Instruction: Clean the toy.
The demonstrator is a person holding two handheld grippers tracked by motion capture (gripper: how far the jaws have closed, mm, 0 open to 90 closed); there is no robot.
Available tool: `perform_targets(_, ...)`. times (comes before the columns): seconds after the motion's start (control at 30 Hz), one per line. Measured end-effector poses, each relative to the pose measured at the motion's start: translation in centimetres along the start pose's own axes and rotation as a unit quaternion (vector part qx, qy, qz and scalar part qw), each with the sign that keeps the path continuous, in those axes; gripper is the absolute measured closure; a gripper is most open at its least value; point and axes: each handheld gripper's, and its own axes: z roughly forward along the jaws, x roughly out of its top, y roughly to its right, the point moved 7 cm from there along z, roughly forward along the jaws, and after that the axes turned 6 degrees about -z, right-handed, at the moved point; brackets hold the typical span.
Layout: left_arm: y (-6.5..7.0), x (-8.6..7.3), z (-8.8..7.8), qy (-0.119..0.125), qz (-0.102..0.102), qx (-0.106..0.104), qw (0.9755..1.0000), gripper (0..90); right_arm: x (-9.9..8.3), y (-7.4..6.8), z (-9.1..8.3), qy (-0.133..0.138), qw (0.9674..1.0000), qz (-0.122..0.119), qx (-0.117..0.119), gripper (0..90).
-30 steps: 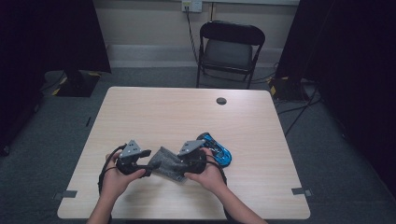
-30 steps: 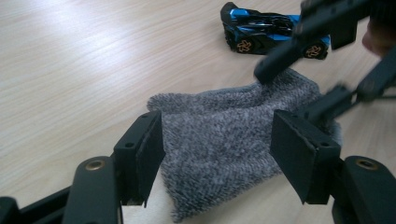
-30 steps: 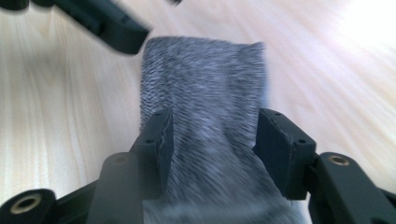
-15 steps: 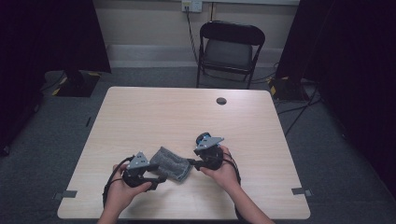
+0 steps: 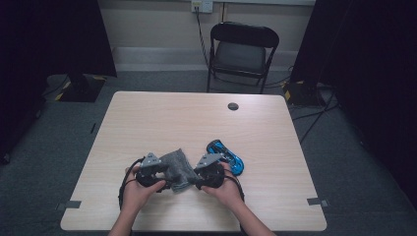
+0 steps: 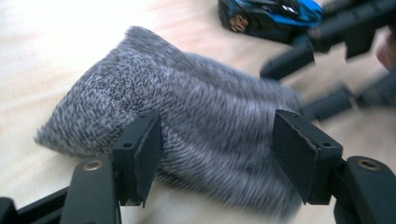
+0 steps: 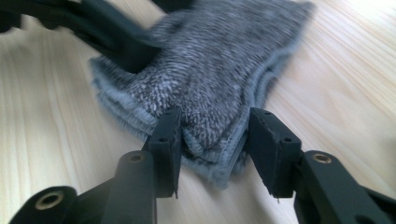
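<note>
**A:** Where do you stand with the cloth (image 5: pixel 176 168)?

**B:** You have it lying folded on the worktop (image 5: pixel 162 118), at the near edge between your two hands, with the blue toy car (image 5: pixel 225 156) just to its right and a little farther off. The layered edges in the right gripper view suggest that you have doubled it over at least once.

**A:** And your claws?

**B:** Your left claw (image 6: pixel 215 140) stands apart, its jaws having just been opening. The cloth lies between them, but the pads (image 6: pixel 148 145) don't press on it. Your right claw (image 7: pixel 212 140) straddles the stacked near corner of the cloth; its jaws have been closing, yet a gap shows on the right pad's side, so I judge it not clamped yet.

**A:** So what is left?

**B:** By my reading, you have set the fold down and are getting a fresh hold. You likely still need one more fold or a smoothing of the edges, which fan out unevenly at that corner.
</note>
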Motion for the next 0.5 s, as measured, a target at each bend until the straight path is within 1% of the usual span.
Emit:
perform_targets(0.03,-0.2,0.3,0.0,-0.002,0.003,0.005,1.0000,32.0,0.3,-0.3,0.3,0.002,1.0000,-0.001,0.001,53.4)
perform_targets(0.07,-0.4,0.5,0.0,-0.001,0.004,0.008,1.0000,32.0,0.6,-0.6,0.6,0.002,1.0000,-0.007,0.003,52.6)
perform_targets(0.13,-0.4,0.9,-0.3,0.009,-0.005,0.011,0.9999,32.2,1.2,-1.1,0.9,0.005,0.9999,-0.012,0.004,47.8)
perform_targets(0.2,-0.3,1.0,-0.8,0.010,0.002,0.020,0.9997,32.6,1.5,-1.2,0.8,0.007,0.9999,-0.014,-0.004,41.6)
perform_targets(0.23,-0.2,1.0,-1.0,0.010,0.005,0.023,0.9997,33.0,1.6,-1.0,0.5,0.012,0.9998,-0.011,-0.010,38.4)
perform_targets(0.3,0.0,0.9,-1.2,0.010,0.009,0.027,0.9996,33.4,1.6,-0.2,-0.1,0.017,0.9994,-0.011,-0.029,32.9)
perform_targets(0.33,0.2,0.9,-1.3,0.011,0.003,0.029,0.9995,33.5,1.6,0.4,-0.6,0.019,0.9990,-0.009,-0.040,30.0)
perform_targets(0.37,0.3,0.8,-1.3,0.010,-0.005,0.030,0.9995,33.9,1.7,1.0,-1.2,0.026,0.9985,-0.006,-0.049,30.0)
perform_targets(0.4,0.4,0.8,-1.3,0.008,-0.009,0.034,0.9993,34.2,1.7,1.8,-2.0,0.031,0.9973,-0.005,-0.066,28.5)
perform_targets(0.47,0.5,0.9,-1.4,0.017,-0.019,0.046,0.9986,35.1,1.6,3.3,-3.0,0.032,0.9949,0.005,-0.095,25.2)
perform_targets(0.5,0.7,1.0,-1.4,0.023,-0.028,0.042,0.9984,36.2,1.4,4.5,-3.7,0.033,0.9925,0.015,-0.116,22.5)
